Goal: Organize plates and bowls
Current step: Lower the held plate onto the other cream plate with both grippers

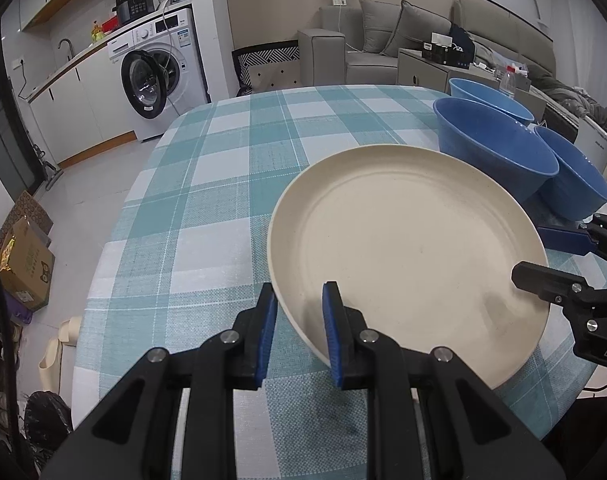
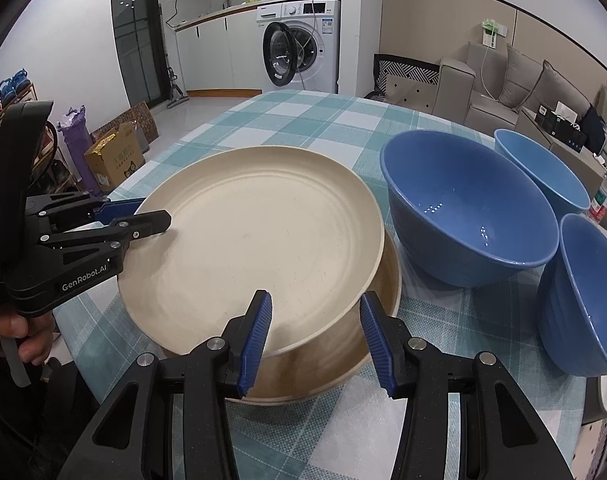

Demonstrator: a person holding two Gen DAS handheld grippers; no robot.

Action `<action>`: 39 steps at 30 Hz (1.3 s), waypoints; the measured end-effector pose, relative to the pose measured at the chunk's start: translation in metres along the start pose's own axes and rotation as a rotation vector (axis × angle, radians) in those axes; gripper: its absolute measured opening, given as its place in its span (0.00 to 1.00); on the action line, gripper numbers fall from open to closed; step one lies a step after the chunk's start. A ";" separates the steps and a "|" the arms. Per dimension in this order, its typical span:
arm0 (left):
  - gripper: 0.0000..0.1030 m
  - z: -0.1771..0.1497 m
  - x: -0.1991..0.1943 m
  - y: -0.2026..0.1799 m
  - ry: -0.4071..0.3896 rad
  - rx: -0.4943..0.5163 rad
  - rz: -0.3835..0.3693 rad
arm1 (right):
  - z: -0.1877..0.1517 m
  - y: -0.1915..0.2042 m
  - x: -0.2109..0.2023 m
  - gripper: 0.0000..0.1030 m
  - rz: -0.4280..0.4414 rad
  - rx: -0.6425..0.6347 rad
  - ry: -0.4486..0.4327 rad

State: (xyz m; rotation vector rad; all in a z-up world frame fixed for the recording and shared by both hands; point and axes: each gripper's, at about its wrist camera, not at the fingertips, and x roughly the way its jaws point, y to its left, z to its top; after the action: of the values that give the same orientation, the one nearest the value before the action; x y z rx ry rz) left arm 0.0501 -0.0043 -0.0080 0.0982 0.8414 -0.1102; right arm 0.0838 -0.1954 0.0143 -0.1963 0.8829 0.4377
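Here the left gripper [image 1: 299,328] is straddling the near rim of the cream plate [image 1: 403,248], one of its fingers [image 1: 266,332] sitting outside the rim and the other inside the dish; a narrow gap is showing beside the rim, so whether they are pinching it or only bracketing it cannot be told. The right gripper [image 2: 315,336] is standing open, its fingers [image 2: 257,336] spread wide on either side of that plate's edge and gripping nothing. In the right wrist view the cream plate is lying tilted and off-centre on a second plate [image 2: 335,364] of a browner tone, overhanging it toward the left gripper. Both plates are resting on the checked surface [image 2: 303,116], with the large blue bowl [image 2: 467,212] just beside them and two smaller blue bowls [image 2: 543,172] [image 2: 587,296] farther right.

The step in hand is probably seating the top plate squarely in the lower one. Doing it well is likely calling for the left gripper to be lowering its side slowly while sliding the plate toward the bowls until the rims line up. The right gripper is best placed to be steadying the lower plate without crowding the large bowl.
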 end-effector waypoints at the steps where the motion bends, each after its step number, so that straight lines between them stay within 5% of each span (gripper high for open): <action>1: 0.20 0.000 0.001 -0.001 0.001 0.005 0.002 | -0.001 0.000 -0.001 0.46 -0.002 0.002 -0.003; 39: 0.24 -0.007 0.009 -0.028 0.033 0.093 0.004 | -0.010 -0.008 0.002 0.52 -0.057 -0.004 0.031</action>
State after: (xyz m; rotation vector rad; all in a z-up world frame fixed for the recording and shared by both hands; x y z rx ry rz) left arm 0.0471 -0.0315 -0.0206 0.1891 0.8688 -0.1438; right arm 0.0815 -0.2050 0.0062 -0.2321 0.9043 0.3847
